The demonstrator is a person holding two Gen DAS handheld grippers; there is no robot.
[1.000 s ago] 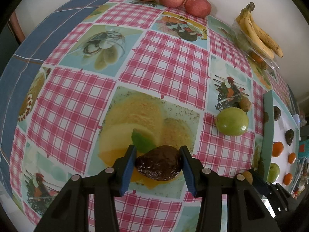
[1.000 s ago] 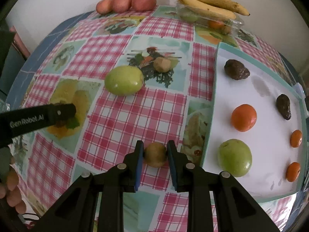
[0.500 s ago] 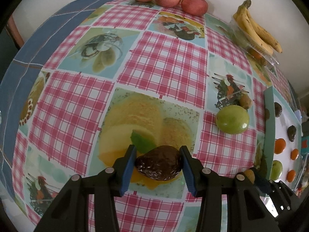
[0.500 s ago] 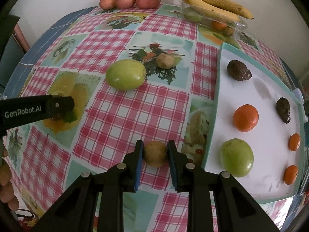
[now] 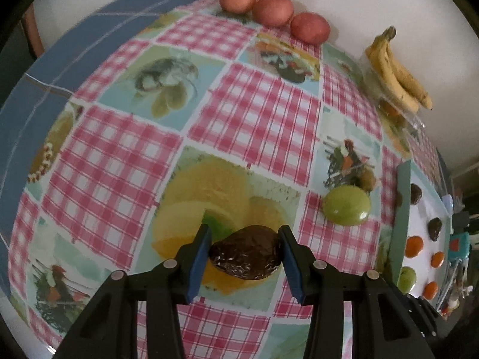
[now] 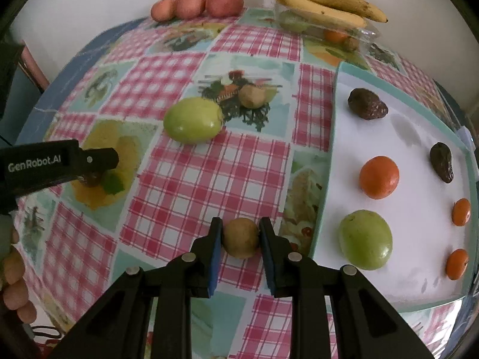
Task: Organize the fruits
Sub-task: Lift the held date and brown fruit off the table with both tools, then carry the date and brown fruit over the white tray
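My left gripper [image 5: 245, 239] is shut on a dark brown wrinkled fruit [image 5: 245, 252] low over the yellow picture on the checked tablecloth. The right wrist view shows that gripper [image 6: 89, 161] at the left edge, with the dark fruit [image 6: 92, 179] peeking out beneath it. My right gripper [image 6: 241, 230] is shut on a small round brown fruit [image 6: 241, 239], just left of the teal-rimmed white tray [image 6: 419, 239]. The tray holds two dark fruits, a green fruit [image 6: 365, 239] and several oranges.
A loose green fruit [image 6: 193, 119] and a second small brown fruit [image 6: 253, 95] lie mid-table. Three red apples [image 6: 191, 4] line the back wall. Bananas [image 6: 326, 6] rest on a clear box at the back right. A person's fingers [image 6: 15, 281] show at the lower left.
The left wrist view has tilted slightly, so the table contents sit a little lower in it. Both grips are unchanged, and the right gripper has stayed put.
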